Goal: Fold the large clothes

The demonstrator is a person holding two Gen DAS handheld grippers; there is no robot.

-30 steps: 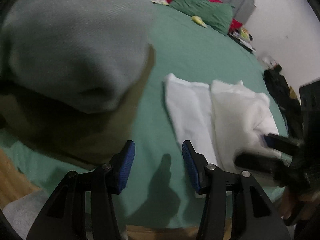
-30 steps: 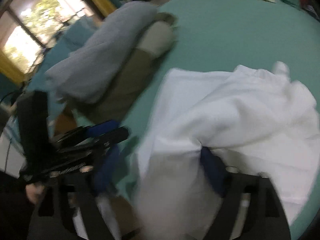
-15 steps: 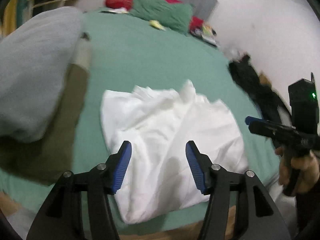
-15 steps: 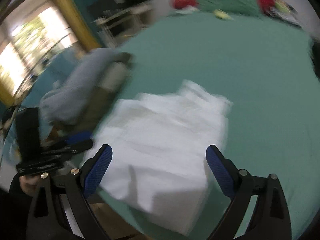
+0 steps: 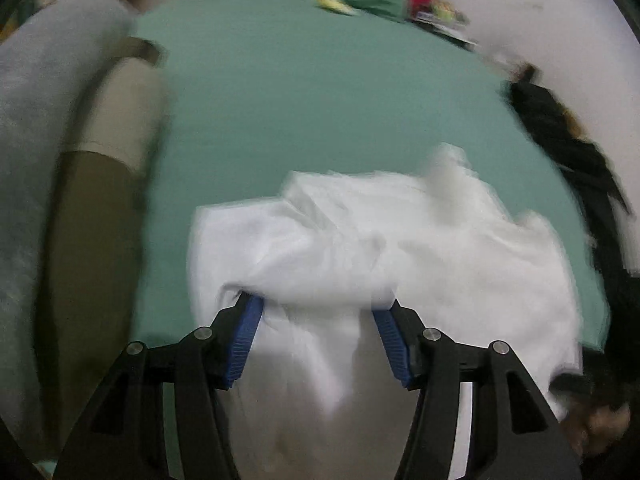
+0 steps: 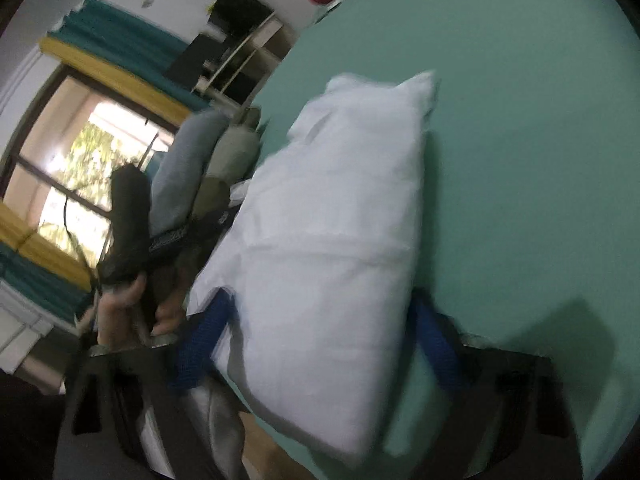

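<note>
I hold a gripper in each hand over a white garment (image 5: 400,248), folded into a thick bundle and lying at the near edge of a green bed (image 5: 320,100), beside a stack of grey and olive folded clothes (image 5: 60,160). The left gripper (image 5: 318,316) and the right gripper (image 6: 320,320) each have blue fingers (image 5: 246,338) spread wide with the near end of the bundle between them, not yet clamped. I judge folding nearly done; next, both must close and lift evenly.
</note>
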